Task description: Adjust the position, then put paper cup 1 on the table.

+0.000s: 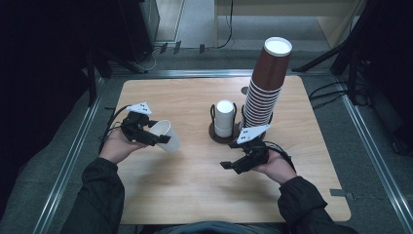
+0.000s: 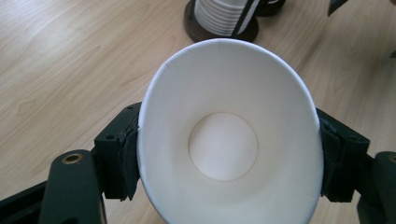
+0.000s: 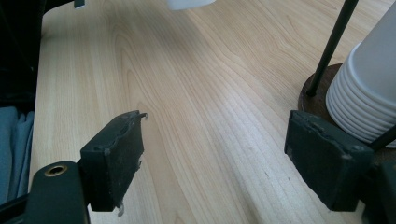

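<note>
White cup (image 2: 224, 140) | left fingers (image 2: 119, 163) clamp it | right fingers (image 3: 114, 158) wide, empty

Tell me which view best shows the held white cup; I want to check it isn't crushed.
The left gripper view: the white cup faces the camera open-mouthed, its rim squeezed oval between the left gripper pads. The high view shows the cup small, from the side. The right gripper view catches just a white edge.

Overhead view; two close claw-mounted views
</note>
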### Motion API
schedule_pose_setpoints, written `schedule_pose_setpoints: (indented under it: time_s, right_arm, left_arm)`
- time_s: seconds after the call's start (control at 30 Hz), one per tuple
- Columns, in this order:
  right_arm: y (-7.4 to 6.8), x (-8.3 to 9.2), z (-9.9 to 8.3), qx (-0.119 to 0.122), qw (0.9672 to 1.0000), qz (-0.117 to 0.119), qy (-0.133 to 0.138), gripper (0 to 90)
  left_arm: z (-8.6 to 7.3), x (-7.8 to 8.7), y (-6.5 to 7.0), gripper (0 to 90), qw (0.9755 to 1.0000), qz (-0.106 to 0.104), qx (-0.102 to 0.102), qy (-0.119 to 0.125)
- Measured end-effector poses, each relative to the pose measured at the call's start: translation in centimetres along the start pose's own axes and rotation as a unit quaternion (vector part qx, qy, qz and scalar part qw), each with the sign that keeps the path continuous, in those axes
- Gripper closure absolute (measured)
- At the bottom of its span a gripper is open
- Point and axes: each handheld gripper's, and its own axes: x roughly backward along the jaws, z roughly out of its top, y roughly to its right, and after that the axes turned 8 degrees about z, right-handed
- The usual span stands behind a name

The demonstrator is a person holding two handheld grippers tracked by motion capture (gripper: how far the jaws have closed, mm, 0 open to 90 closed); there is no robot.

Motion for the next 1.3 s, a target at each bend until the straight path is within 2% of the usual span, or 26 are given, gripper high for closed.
schedule_pose_setpoints:
  time_s: [0.4,0.6,0.8,1.1,1.3]
  right_arm:
    - [0.0,-0.1,-0.1,0.0,1.0,0.0,-0.006,19.8]
    - [0.0,-0.1,-0.1,-0.001,1.0,0.0,-0.01,19.9]
    - [0.0,-0.3,-0.2,-0.001,0.9999,-0.001,-0.014,20.0]
    - [0.1,-0.4,-0.2,0.001,0.9999,-0.001,-0.015,20.1]
    - [0.1,-0.4,-0.2,0.001,0.9999,0.0,-0.015,20.1]
  left_arm:
    - [-1.1,0.6,-2.5,23.6,0.9991,0.023,0.036,0.004]
    - [-1.8,0.9,-3.7,23.6,0.9974,0.048,0.053,0.001]
    - [-2.4,0.9,-4.9,23.1,0.9939,0.086,0.068,-0.008]
    - [-3.2,0.6,-6.2,21.7,0.9886,0.123,0.083,-0.03]
    - [-3.4,0.1,-6.7,20.8,0.9833,0.151,0.091,-0.047]
